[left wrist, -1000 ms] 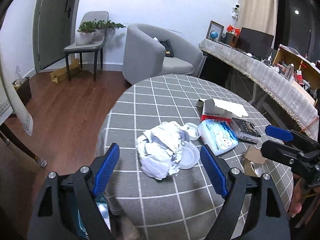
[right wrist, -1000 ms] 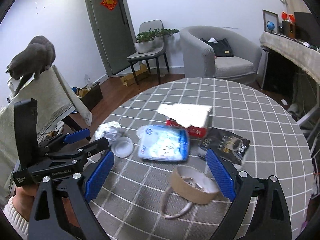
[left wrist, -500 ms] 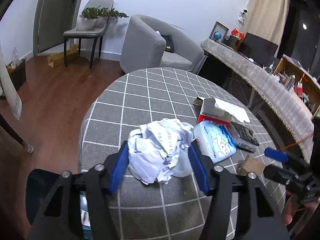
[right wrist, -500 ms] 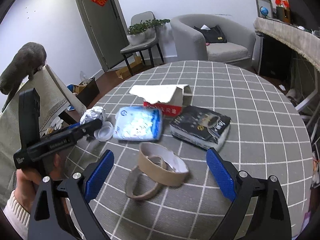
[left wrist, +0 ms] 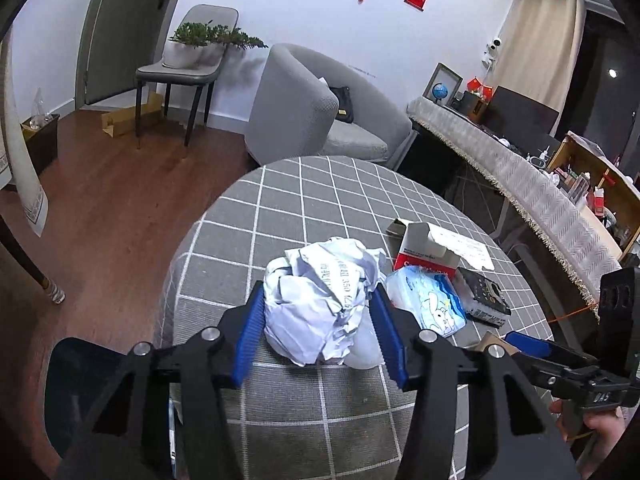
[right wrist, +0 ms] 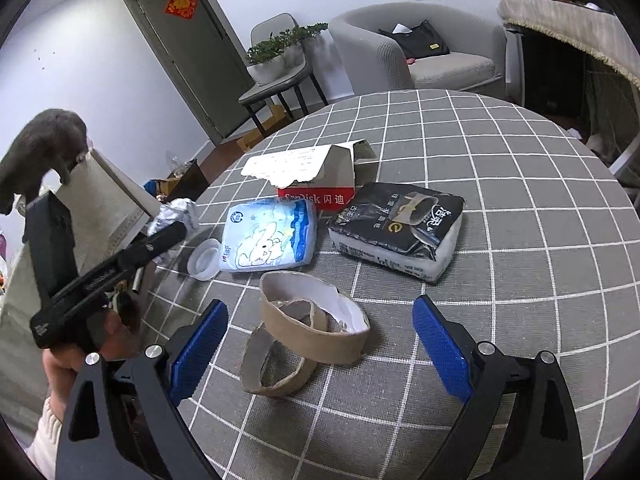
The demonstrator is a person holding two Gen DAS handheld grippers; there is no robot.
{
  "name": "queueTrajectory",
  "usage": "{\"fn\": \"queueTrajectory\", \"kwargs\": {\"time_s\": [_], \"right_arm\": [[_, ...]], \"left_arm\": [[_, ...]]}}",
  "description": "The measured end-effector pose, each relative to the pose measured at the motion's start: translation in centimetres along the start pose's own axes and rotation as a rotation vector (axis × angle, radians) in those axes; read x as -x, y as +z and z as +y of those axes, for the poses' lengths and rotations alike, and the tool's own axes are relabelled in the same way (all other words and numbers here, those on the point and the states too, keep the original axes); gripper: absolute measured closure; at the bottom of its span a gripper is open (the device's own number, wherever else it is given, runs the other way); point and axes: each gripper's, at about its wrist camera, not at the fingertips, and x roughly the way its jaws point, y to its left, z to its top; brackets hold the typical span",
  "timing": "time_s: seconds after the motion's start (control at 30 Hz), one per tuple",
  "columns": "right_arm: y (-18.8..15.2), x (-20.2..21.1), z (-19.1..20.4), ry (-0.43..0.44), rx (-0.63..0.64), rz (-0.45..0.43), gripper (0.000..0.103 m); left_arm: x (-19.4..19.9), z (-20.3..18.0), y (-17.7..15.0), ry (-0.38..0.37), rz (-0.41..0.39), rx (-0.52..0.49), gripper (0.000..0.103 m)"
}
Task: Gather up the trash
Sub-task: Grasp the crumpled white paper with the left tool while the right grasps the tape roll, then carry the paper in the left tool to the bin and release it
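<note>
Crumpled paper [left wrist: 320, 300] sits pinched between left fingers [left wrist: 250, 332].

tablecloth [right wrist: 520, 208] showing grey with white grid | crumpled paper [left wrist: 320, 304] showing white with black print | tissue pack [right wrist: 270, 238] showing blue-white, rabbit print | packet [right wrist: 400, 220] showing black | cardboard rings [right wrist: 308, 328] showing tan | pads [right wrist: 440, 348] showing blue

Left tongs [left wrist: 320, 332] low center of frame, blue pads closed in tight, both sides pressing what sits between them. Right tongs [right wrist: 320, 344] low center of frame, pads spread wide, nothing gripped. Bare hand [right wrist: 80, 344] at lower left holds the left handle.
</note>
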Motion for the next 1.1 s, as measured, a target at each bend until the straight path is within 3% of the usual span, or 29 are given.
{"fn": "queueTrajectory", "kwargs": {"time_s": [0.17,0.37,0.43,0.8,1.1], "right_arm": [[0.1,-0.7,0.8,-0.009,0.013,0.004,0.013],[0.4,-1.2,1.7,-0.055,0.036,0.009,0.033],[0.4,-1.5,2.1,-0.068,0.048,0.012,0.046],[1.7,-1.1,5.9,-0.136,0.176,-0.055,0.047],[2.3,-2.3,9.3,-0.092,0.226,-0.062,0.047]], "left_arm": [[0.5,0.1,0.1,-0.003,-0.006,-0.006,0.048],[1.0,0.0,0.0,0.005,-0.01,-0.04,0.048],[1.2,0.1,0.0,0.008,-0.011,-0.051,0.048],[3.4,2.5,0.0,0.036,-0.027,-0.036,0.048],[4.9,5.2,-0.1,0.087,-0.013,-0.023,0.048]]}}
